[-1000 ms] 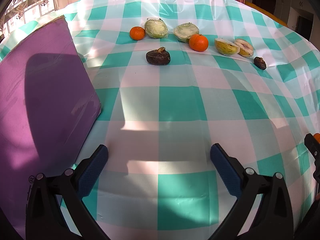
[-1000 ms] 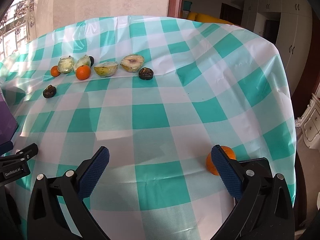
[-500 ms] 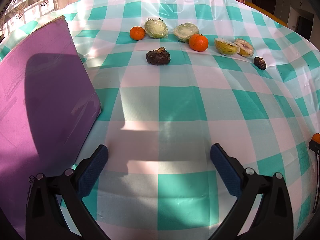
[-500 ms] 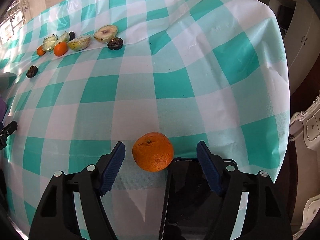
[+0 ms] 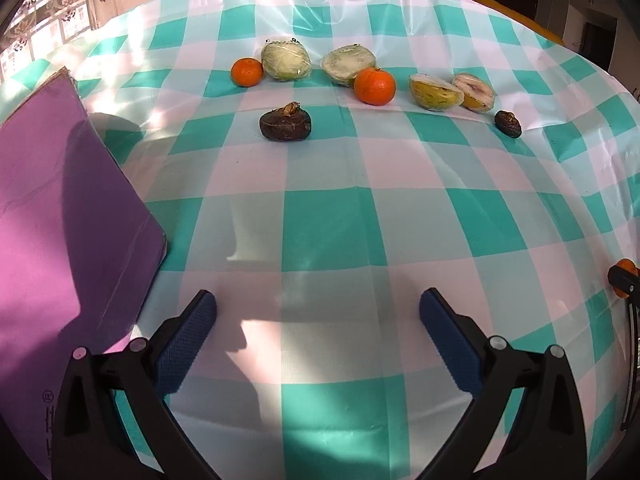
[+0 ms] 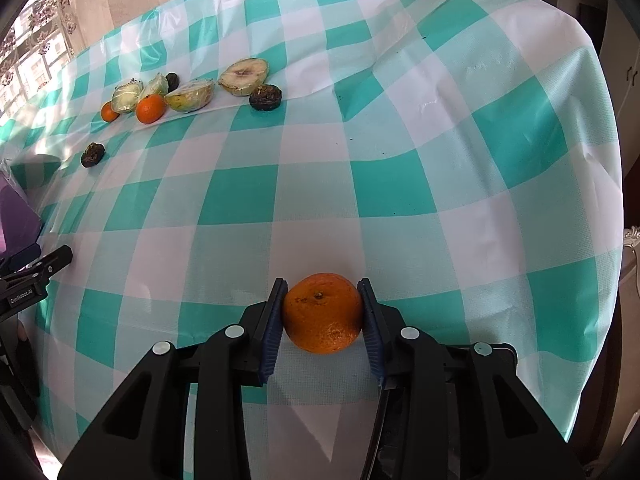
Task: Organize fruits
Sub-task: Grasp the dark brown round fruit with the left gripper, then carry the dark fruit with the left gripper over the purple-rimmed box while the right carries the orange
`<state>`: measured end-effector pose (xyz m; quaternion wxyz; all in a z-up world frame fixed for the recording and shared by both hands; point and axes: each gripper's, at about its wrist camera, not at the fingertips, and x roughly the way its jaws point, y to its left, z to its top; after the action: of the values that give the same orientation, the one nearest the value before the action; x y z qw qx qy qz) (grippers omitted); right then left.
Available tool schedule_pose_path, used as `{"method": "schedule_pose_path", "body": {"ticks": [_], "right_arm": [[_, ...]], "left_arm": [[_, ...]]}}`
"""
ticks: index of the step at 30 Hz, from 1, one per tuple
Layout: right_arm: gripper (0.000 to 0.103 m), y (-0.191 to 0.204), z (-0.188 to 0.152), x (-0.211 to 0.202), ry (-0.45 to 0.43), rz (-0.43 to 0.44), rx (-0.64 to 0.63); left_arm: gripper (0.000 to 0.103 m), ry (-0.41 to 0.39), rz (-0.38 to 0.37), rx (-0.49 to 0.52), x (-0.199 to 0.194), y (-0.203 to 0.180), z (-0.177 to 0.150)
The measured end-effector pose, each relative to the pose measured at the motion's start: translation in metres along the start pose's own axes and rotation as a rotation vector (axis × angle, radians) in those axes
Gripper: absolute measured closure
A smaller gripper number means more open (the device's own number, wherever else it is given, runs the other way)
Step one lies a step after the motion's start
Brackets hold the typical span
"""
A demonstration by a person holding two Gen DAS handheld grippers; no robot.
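My right gripper [image 6: 322, 304] is shut on an orange [image 6: 322, 314] near the table's front right edge. Far across the checked tablecloth lies a row of fruit: a small orange [image 5: 247, 72], two wrapped green halves [image 5: 286, 59], a larger orange [image 5: 375, 86], two wrapped cut fruit halves [image 5: 434, 92], and two dark brown fruits [image 5: 285, 122] [image 5: 508, 123]. The same row shows in the right wrist view [image 6: 188, 96]. My left gripper [image 5: 318, 312] is open and empty over the near part of the cloth.
A purple board [image 5: 60, 216] lies at the left of the table. A dark phone-like slab [image 6: 440, 400] lies under my right gripper. The table edge [image 6: 600, 240] drops off at the right. The right gripper shows at the left wrist view's right edge [image 5: 622, 276].
My right gripper has swung over to the orange at the front edge and closed its jaws on it. The left gripper has not moved.
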<state>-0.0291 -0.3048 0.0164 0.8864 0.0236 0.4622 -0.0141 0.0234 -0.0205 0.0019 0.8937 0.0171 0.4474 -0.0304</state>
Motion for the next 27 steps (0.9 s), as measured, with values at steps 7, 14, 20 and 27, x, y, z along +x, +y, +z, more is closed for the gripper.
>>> {"method": "schedule_pose_path", "body": {"ticks": [7,14,20,27], "right_arm": [[0.067,0.048,0.021,0.023,-0.041,0.008,0.026],[0.067,0.069,0.031,0.032,-0.110,0.008,0.058],[0.067,0.064,0.031,0.033,-0.106,0.047,0.099],[0.067,0.063,0.030,0.032,-0.108,0.056,0.102]], "left_arm": [[0.002,-0.009,-0.025,-0.062,0.029,0.002,0.044],[0.007,-0.050,0.014,-0.118,0.056,0.022,0.094],[0.033,-0.018,0.065,-0.103,0.076,0.028,0.115],[0.062,-0.058,0.094,-0.022,0.064,0.011,0.103]]}}
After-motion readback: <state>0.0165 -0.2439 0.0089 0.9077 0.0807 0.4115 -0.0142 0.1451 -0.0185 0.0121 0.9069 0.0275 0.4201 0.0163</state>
